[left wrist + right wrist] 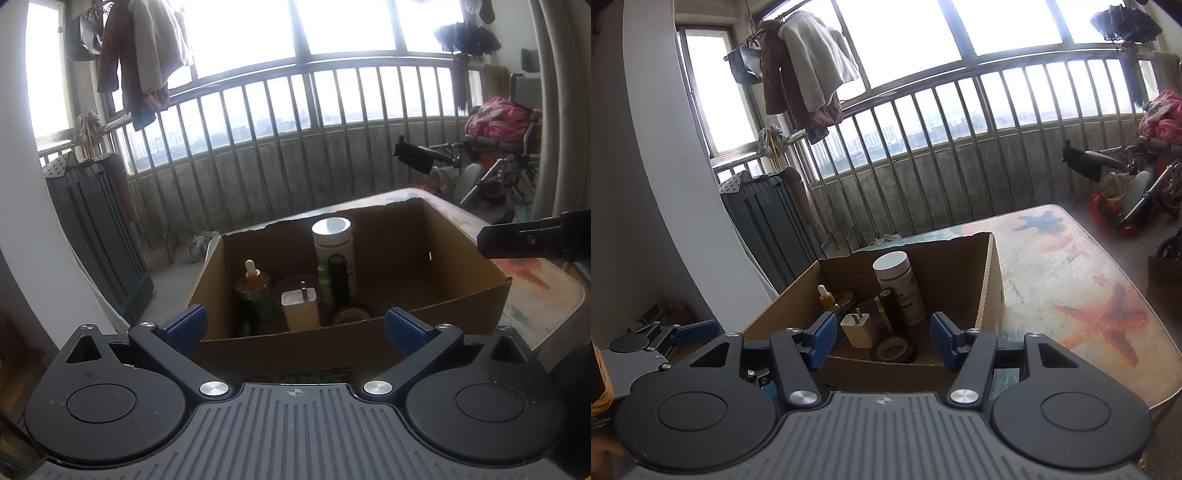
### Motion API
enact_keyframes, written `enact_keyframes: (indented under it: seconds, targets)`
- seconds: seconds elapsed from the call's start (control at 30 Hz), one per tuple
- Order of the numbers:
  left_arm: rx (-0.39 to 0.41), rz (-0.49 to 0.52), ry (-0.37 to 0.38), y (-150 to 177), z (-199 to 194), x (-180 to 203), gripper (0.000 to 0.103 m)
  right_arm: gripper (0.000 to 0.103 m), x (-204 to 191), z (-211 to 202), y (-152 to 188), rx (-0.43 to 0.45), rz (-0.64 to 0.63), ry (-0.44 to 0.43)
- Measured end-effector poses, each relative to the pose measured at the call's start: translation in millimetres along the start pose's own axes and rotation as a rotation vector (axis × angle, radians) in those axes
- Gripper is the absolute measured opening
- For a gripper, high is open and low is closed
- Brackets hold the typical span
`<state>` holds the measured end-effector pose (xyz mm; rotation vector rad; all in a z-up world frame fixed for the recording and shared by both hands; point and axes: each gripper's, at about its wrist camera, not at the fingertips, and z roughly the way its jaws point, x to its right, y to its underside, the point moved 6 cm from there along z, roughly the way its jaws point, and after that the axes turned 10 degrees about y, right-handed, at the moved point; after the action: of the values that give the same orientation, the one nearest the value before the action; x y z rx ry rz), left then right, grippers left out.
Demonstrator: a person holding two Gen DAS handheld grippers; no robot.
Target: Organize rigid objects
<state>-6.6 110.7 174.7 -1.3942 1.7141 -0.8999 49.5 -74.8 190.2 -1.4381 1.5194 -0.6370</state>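
An open cardboard box stands on a table with a starfish-print cover. Inside it are a white-capped bottle, a dropper bottle, a white charger plug, a black cylinder and a tape roll. My left gripper is open and empty just before the box's near wall. My right gripper is open and empty over the box's near edge; it also shows at the right of the left wrist view.
A balcony railing and concrete wall run behind the table. A dark folded rack leans at the left. Clothes hang above. A stroller and clutter stand at the far right.
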Motion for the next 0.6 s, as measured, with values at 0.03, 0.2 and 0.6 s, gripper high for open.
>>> enact_keyframes:
  seconds: [0.03,0.2,0.6]
  targets:
    - [-0.001,0.000,-0.001,0.4,0.2,-0.5,0.103,0.059,0.0,0.1,0.2,-0.001,-0.001,-0.002]
    - [0.009,0.002,-0.002,0.9,1.0,0.4,0.103,0.060,-0.2,1.1,1.0,-0.001,0.004,-0.002]
    - [-0.016,-0.007,-0.017,6.7,4.6,-1.3,0.103,0.062,0.4,2.1,1.6,-0.004,0.001,-0.014]
